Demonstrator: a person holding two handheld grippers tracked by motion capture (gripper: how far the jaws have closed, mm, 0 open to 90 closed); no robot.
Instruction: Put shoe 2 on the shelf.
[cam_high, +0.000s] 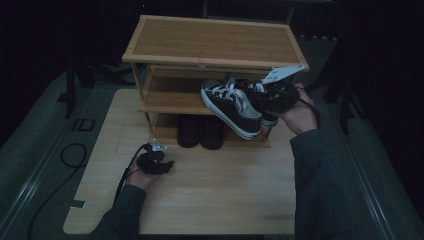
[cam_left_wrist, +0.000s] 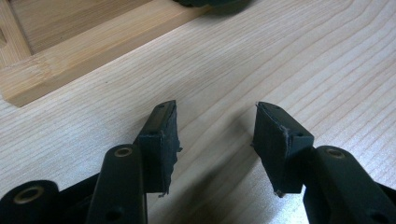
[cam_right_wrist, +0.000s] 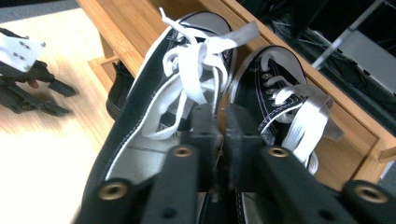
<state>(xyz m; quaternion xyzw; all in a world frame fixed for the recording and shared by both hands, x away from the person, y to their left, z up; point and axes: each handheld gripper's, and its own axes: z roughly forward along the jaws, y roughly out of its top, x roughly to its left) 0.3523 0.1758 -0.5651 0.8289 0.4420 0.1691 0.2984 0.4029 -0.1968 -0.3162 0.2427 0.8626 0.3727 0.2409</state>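
Hands of the person come in at the near edge of the table (cam_high: 200, 200), two of them, and each one holds one gripper. The table top is pale wood with a fine wavy grain, flat and smooth. The left gripper (cam_left_wrist: 215, 135) rests low over this bare top, near the left front corner of the shoe rack (cam_high: 210, 45). Its two black jaws stand well apart, with square rubber-like pads that look a little frayed at the edges, and nothing is between them.

The right gripper (cam_right_wrist: 221, 122) is farther away and higher, in front of the middle shelf on the right side. Its jaws are closed almost fully, and they pinch together the inner collars of two black sneakers (cam_right_wrist: 187, 84). The sneakers are of canvas, low cut, with white rubber soles, white stitching and flat white laces in loose knots. The pair points away from the gripper with the toes towards the middle shelf; the heels are at the jaws.

The rack is of light bamboo-coloured wood with three levels: a flat top board, a middle shelf and a bottom shelf. On the bottom shelf stand two dark shoes (cam_high: 200, 131) side by side; their material I cannot tell in the dim light.
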